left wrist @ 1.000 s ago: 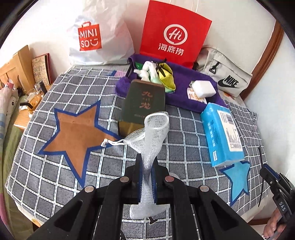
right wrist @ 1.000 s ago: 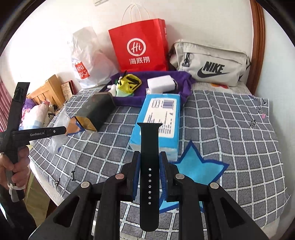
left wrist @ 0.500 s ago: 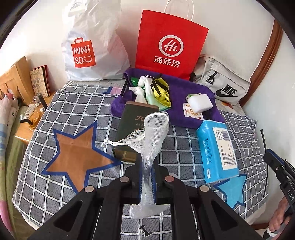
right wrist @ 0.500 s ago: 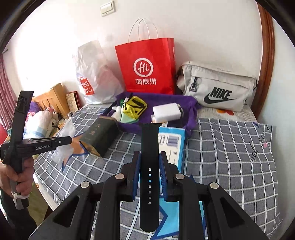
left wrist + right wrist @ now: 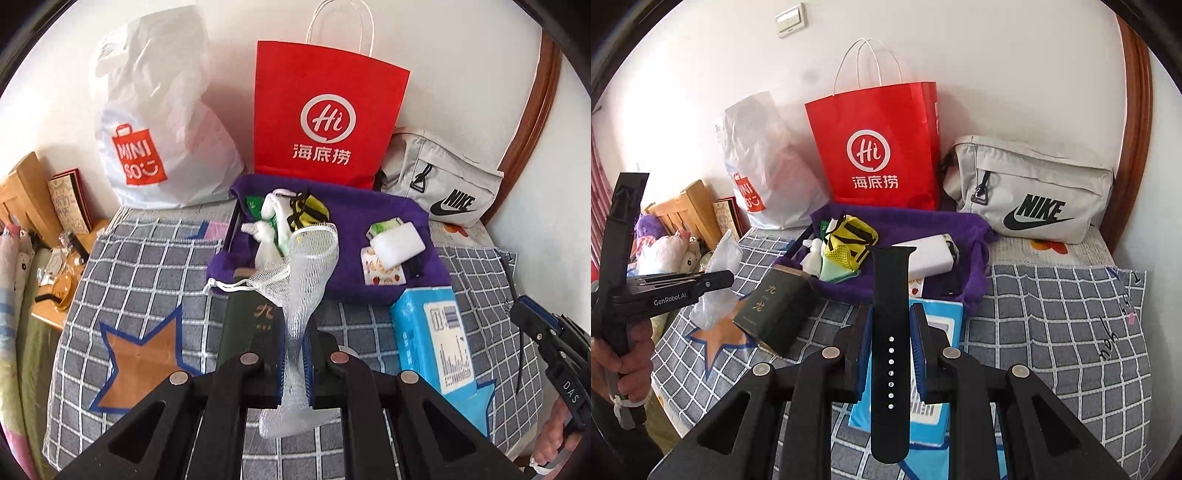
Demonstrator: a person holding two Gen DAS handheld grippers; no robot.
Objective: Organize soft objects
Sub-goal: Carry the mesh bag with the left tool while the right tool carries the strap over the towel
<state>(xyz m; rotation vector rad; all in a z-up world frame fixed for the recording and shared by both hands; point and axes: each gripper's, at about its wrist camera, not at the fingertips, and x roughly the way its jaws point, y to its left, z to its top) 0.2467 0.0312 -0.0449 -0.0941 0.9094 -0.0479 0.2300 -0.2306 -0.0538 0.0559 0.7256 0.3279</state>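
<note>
White mesh netting forms the pouch (image 5: 306,280) clamped between the blue-padded fingers of the left gripper (image 5: 294,363); its upper end fans out toward 12 o'clock, over the near edge of the purple towel (image 5: 369,210), and its drawstring trails toward 10 o'clock. The right gripper (image 5: 890,354) is closed on a black silicone watch strap (image 5: 891,332), held upright, with its perforated end pointing toward 6 o'clock.

The purple towel lies at 12 o'clock from both grippers. It carries a yellow mesh item (image 5: 851,245), a white block (image 5: 931,256) and several pale soft articles (image 5: 271,229), which are too bunched to identify with certainty. A dark green box (image 5: 775,308) lies at 10 o'clock from the right gripper on the checked cloth (image 5: 1052,325). A blue tissue pack (image 5: 436,336) lies at 2 o'clock from the left gripper. A red paper bag (image 5: 325,122), a white plastic bag (image 5: 159,129) and a grey waist bag (image 5: 1030,188) stand against the wall behind the towel.
</note>
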